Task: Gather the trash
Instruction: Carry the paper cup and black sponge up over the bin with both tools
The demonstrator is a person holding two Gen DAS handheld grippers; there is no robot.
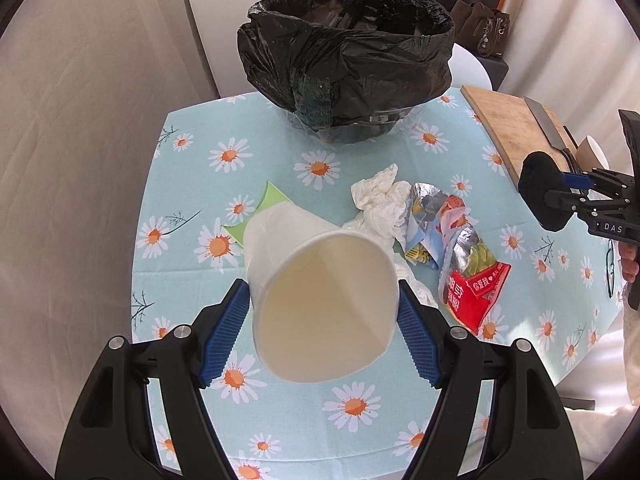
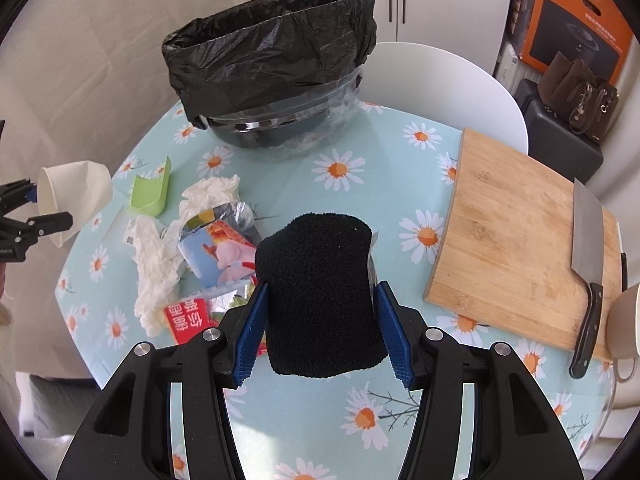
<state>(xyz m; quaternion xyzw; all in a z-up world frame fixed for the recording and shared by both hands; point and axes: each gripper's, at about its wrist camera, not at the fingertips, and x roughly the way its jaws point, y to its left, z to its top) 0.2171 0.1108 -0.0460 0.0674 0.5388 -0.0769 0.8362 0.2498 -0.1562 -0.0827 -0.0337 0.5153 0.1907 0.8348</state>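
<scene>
The left gripper (image 1: 324, 312) has its jaws clenched on a paper cup (image 1: 320, 300), held above the tabletop (image 1: 280, 420). The right gripper (image 2: 320, 320) grips a black sponge (image 2: 318, 292). Wrappers (image 1: 460, 248) and tissue (image 1: 380, 200) lie before the bin (image 1: 348, 60).

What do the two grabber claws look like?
Both look the same. The left gripper and right gripper have chunky black plastic arms with cut-out slots, round silver bolts, and ridged blue pads on the fingers. In the left view, the right one bears white letters "DAS".
</scene>
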